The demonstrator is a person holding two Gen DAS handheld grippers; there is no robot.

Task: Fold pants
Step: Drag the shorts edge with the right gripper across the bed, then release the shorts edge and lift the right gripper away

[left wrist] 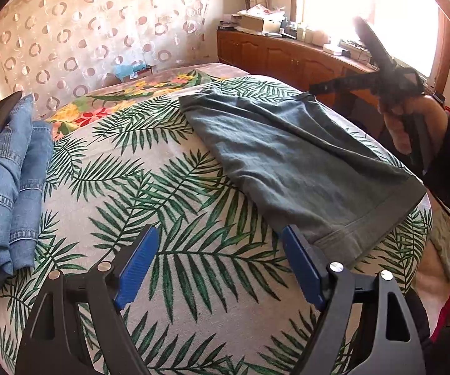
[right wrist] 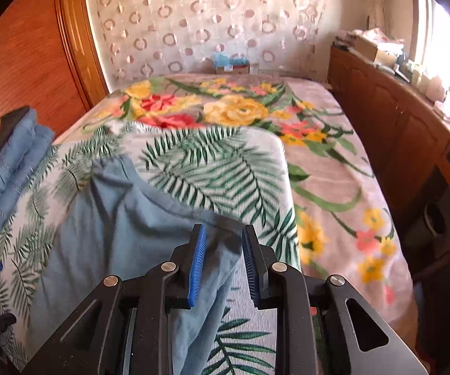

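Note:
Grey-blue pants (left wrist: pixel 287 150) lie folded lengthwise on a palm-leaf sheet (left wrist: pixel 162 172) over the bed. My left gripper (left wrist: pixel 220 231) hovers over the sheet with its jaws wide apart and nothing between them; its right pad sits just beside the pants' hem. In the right wrist view the pants (right wrist: pixel 115 218) stretch away to the left. My right gripper (right wrist: pixel 224 228) hangs over their near right edge, its blue pads a little apart and not pressing the cloth. A hand (left wrist: pixel 412 118) holds that gripper, blurred, at the right of the left wrist view.
Folded blue jeans (left wrist: pixel 6 181) (right wrist: pixel 12 162) are stacked at the bed's left edge. A floral blanket (right wrist: pixel 334 172) covers the far and right part of the bed. A wooden cabinet (right wrist: pixel 396 125) with clutter runs along the right wall under the window. A wardrobe (right wrist: pixel 28 47) stands left.

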